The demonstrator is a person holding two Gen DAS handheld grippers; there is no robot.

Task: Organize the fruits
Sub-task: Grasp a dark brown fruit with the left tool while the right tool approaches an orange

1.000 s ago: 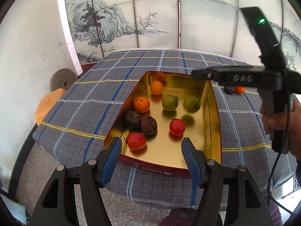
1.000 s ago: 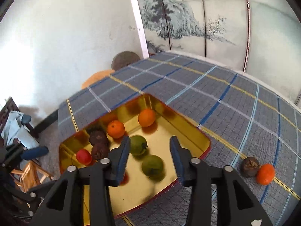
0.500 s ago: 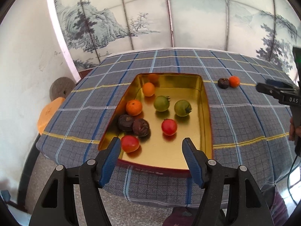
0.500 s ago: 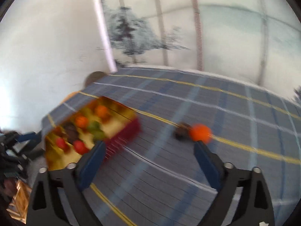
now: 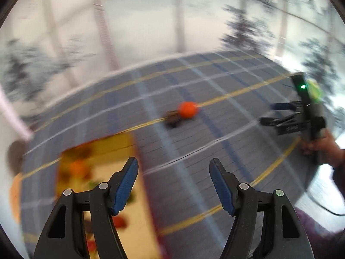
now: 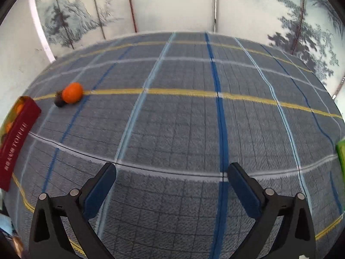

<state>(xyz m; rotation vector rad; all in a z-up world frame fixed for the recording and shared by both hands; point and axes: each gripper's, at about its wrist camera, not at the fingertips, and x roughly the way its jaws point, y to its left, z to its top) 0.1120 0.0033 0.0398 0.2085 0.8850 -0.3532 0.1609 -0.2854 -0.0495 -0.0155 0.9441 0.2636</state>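
We see our left gripper (image 5: 173, 173) parted and empty, right gripper (image 6: 172, 180) opening over bare cloth, orange fruit (image 6: 72, 92) touching dark fruit (image 6: 58, 101).

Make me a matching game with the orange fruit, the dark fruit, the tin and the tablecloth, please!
Things:
1. orange fruit
2. dark fruit
3. tin
4. tablecloth

Descriptions:
A. red outside wall with white lettering
B. grey-blue checks with yellow and blue lines
C. bright round ball lying on a yellow line
D. small brown lump right beside the bright fruit, on the tin's side

Pairs: 1-C, 2-D, 3-A, 4-B
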